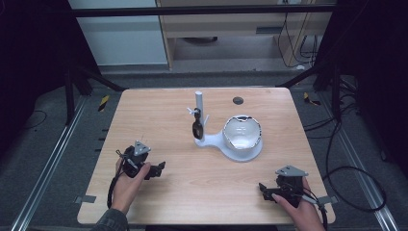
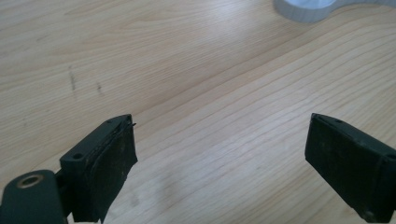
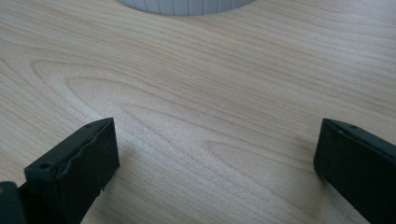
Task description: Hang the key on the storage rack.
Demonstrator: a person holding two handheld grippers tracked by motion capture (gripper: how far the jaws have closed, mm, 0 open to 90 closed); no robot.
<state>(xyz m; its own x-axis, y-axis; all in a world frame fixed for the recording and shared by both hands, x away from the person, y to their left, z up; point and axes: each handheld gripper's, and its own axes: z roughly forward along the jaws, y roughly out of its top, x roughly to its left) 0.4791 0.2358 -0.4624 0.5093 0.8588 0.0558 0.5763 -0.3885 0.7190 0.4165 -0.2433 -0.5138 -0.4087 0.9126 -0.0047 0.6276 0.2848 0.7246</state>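
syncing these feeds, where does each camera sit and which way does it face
High view: above the person's side, looking forward and down on the light wooden table with the white plastic stand holding a bowl; both forearms, the left gripper and the right gripper show.
Left gripper view: rides the left gripper, looking low across bare wood; two black jaws spread wide.
Right gripper view: rides the right gripper, likewise, jaws apart.
Shared: both gripper views catch the stand's white base at the top edge.
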